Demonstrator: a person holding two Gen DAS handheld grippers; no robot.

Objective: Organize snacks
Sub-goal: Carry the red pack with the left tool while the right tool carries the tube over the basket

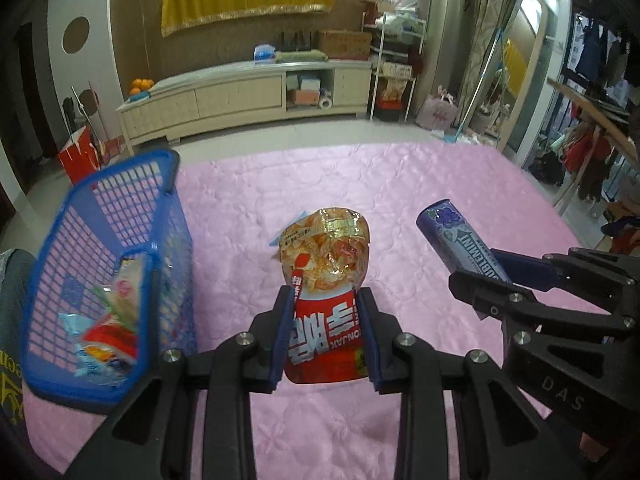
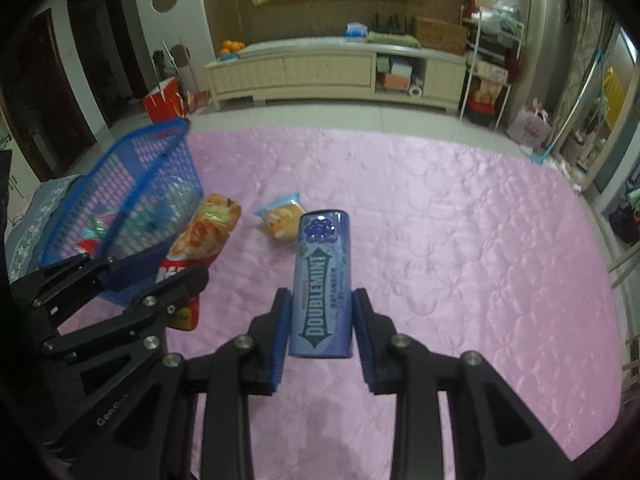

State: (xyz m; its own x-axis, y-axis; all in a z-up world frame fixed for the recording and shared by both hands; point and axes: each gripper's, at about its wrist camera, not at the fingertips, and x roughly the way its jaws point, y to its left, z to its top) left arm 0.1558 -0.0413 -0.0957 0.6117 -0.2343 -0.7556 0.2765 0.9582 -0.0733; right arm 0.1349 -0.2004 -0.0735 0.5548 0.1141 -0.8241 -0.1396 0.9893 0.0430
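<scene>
The red konjac snack pouch sits clamped between the jaws of the left gripper, its long axis pointing away from the camera, clear end farthest. Right of it, the purple Doublemint tube is pinched at its lower end by the jaws of the right gripper, long axis also pointing forward, held above the pink quilt. Left of the pouch stands the blue basket, holding several wrapped snacks. Beyond the pouch a small yellow packet lies on the quilt, with open quilt stretching right.
</scene>
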